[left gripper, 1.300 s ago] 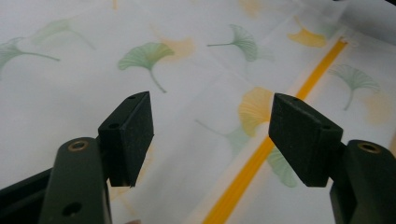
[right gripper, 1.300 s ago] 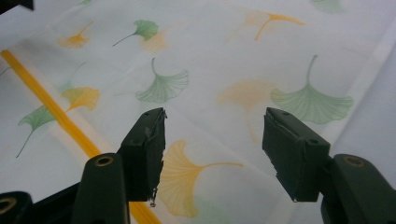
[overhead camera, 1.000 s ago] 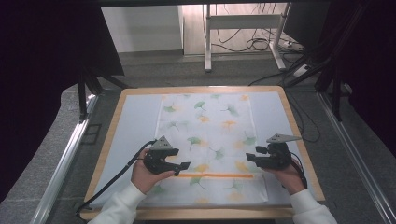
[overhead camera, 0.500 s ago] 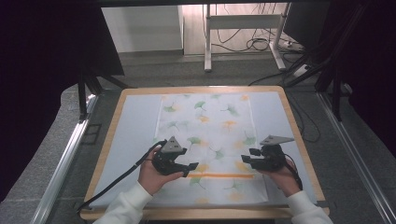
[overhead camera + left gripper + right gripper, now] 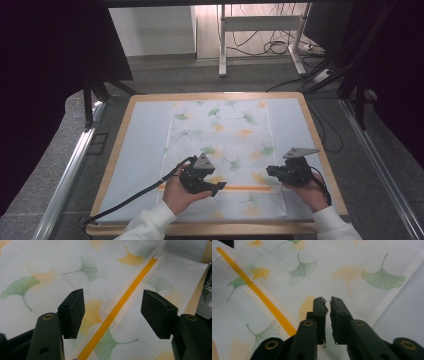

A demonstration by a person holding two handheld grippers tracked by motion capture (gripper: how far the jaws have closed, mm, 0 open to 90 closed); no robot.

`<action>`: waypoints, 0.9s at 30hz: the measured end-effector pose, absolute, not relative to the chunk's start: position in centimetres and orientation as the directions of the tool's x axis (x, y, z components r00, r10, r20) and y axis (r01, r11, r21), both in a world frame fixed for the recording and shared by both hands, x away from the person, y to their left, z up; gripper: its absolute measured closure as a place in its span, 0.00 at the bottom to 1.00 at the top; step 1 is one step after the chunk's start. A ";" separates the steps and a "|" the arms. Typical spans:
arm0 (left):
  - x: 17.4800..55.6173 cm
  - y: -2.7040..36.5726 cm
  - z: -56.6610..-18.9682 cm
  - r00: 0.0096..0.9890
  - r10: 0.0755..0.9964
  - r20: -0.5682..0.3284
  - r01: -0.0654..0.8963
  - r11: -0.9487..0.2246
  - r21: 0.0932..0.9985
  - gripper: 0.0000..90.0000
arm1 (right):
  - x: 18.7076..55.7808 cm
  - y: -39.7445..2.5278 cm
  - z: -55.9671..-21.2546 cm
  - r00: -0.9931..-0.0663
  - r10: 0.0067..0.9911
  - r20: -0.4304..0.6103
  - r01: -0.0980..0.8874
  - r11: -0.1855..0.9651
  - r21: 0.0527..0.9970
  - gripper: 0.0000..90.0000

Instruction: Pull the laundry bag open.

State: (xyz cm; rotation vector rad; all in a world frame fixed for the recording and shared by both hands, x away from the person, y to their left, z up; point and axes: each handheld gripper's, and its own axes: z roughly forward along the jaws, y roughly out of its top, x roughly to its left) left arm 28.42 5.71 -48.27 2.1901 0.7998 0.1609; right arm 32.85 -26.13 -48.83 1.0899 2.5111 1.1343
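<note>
- Fabric pouch (image 5: 222,150), white with green and orange ginkgo leaves, lies flat in the middle of the worktop (image 5: 125,150), its orange zipper (image 5: 240,188) running across the edge nearest the person.
- The left gripper (image 5: 216,187) hovers over the zipper's left part with its jaws wide apart; in the left gripper view the zipper (image 5: 117,310) runs between them, and the white slider (image 5: 158,258) sits at the far end.
- The right gripper (image 5: 270,171) sits near the zipper's right end. Its jaws are nearly together with a thin gap, and something small and pale seems caught at their tips; I cannot tell what it is.
- Risk: if the left jaws close off-centre, they may pinch only loose cloth, so the pouch bunches instead of staying anchored.
- Risk: a weak hold on the right could slip once pulled, probably leaving the zipper stuck.
- Risk: pulling without the cloth pinned may drag the whole pouch toward the worktop's edge.
</note>
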 end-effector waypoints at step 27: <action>29.4 -0.4 -47.6 0.822 0.554 -0.135 0.477 -0.538 0.695 0.49 | 31.1 -28.4 -49.2 -0.680 0.715 0.159 0.608 0.429 0.668 0.99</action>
